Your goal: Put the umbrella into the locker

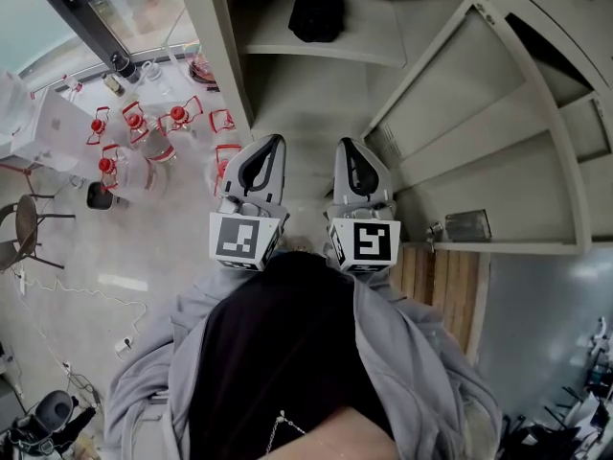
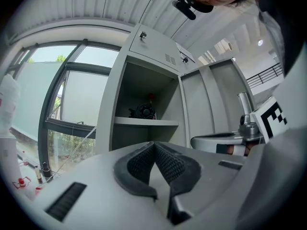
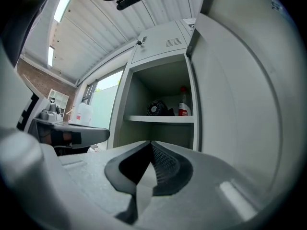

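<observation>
- Open locker (image 1: 316,51), both claws in front of it: I hold the left gripper (image 1: 276,142) and the right gripper (image 1: 343,146) side by side and level, close to my chest, both aimed at the opening.
- Each claw is fully closed with its pads meeting at the tips, and neither has anything in it. The left gripper view and the right gripper view both show bare ribbed pads.
- The umbrella (image 1: 316,12), black and folded, lies on the locker's shelf (image 3: 160,120) toward the back, just beside a red-labelled bottle (image 3: 184,109). It is well apart from both claws.
- By my reading the main job is done, as the umbrella is inside and nothing grips it. The locker door (image 1: 479,113) stands swung wide at my right, so shutting it may be all that is left, if that is wanted.
- From the gripper views the umbrella shows a round, pleated end face. I judge its long axis runs front to back on the shelf with one end pointing out at me, though I cannot make out its length.
</observation>
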`<action>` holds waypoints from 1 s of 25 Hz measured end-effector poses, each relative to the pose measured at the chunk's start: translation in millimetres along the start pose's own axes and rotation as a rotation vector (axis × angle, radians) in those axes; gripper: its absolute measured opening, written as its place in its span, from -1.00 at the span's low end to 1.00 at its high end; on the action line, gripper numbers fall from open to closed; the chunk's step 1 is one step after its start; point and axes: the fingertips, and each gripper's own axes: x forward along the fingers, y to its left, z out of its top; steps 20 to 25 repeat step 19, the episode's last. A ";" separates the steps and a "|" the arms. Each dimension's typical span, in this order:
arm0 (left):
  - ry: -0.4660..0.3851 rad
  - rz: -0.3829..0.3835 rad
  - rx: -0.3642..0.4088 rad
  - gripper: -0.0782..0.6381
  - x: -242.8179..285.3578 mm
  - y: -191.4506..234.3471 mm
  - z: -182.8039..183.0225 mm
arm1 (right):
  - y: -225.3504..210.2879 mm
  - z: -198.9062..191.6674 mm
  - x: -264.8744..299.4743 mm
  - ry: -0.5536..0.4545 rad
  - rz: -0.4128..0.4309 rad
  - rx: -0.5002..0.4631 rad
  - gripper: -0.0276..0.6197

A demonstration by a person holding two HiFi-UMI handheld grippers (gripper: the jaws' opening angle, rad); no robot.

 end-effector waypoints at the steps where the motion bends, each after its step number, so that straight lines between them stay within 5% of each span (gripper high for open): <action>1: -0.003 -0.002 0.003 -0.76 -0.6 0.9 0.3 | 1.0 -0.5 1.2 0.001 0.001 0.002 -0.91; 25: -0.044 -0.073 0.016 -0.76 17.9 -0.4 1.5 | 2.1 -0.7 23.2 0.001 0.032 -0.002 -0.90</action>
